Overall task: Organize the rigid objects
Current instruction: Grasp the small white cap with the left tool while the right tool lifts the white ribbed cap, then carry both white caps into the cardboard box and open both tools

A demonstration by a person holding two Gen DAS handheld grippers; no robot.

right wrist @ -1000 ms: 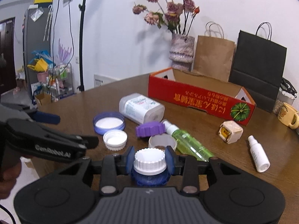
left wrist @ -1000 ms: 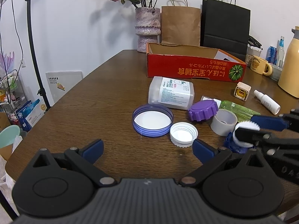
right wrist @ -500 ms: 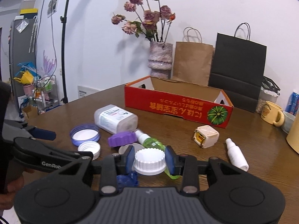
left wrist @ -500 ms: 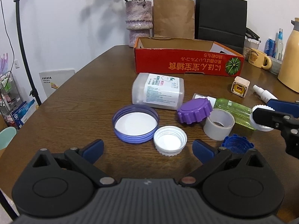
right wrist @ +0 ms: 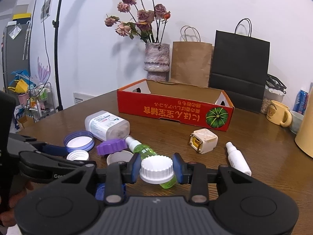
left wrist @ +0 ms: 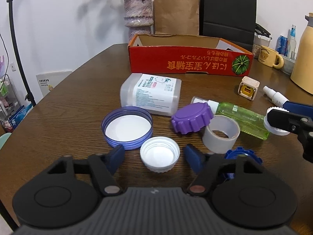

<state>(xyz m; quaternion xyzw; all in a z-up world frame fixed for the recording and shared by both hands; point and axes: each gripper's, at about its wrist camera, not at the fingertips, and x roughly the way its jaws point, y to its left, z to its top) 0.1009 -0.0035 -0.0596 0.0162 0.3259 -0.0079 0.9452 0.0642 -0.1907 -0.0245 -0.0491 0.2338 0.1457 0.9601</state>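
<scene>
My right gripper [right wrist: 157, 168] is shut on a white ribbed cap [right wrist: 156, 169] and holds it above the table; it shows at the right edge of the left wrist view [left wrist: 277, 125]. My left gripper [left wrist: 154, 157] is open, its fingers on either side of a white cap [left wrist: 160, 156] lying open side up. Near it lie a wide purple-rimmed lid [left wrist: 127, 130], a purple cap [left wrist: 192, 120], a grey tape roll [left wrist: 221, 134], a blue cap [left wrist: 242, 155], a green bottle [left wrist: 240, 117] and a white tub [left wrist: 150, 94]. A red cardboard box [left wrist: 187, 62] stands open behind.
A cream cube [right wrist: 203, 141] and a small white spray bottle [right wrist: 237, 161] lie on the right. A yellow mug [right wrist: 278, 112], a yellow jug [left wrist: 305, 56], a vase [right wrist: 156, 60] and paper bags [right wrist: 191, 62] line the back. The table edge curves at the left.
My right gripper has lifted the white ribbed cap off the blue cap and moved it up and forward. My left gripper has moved forward around the white open cap and narrowed.
</scene>
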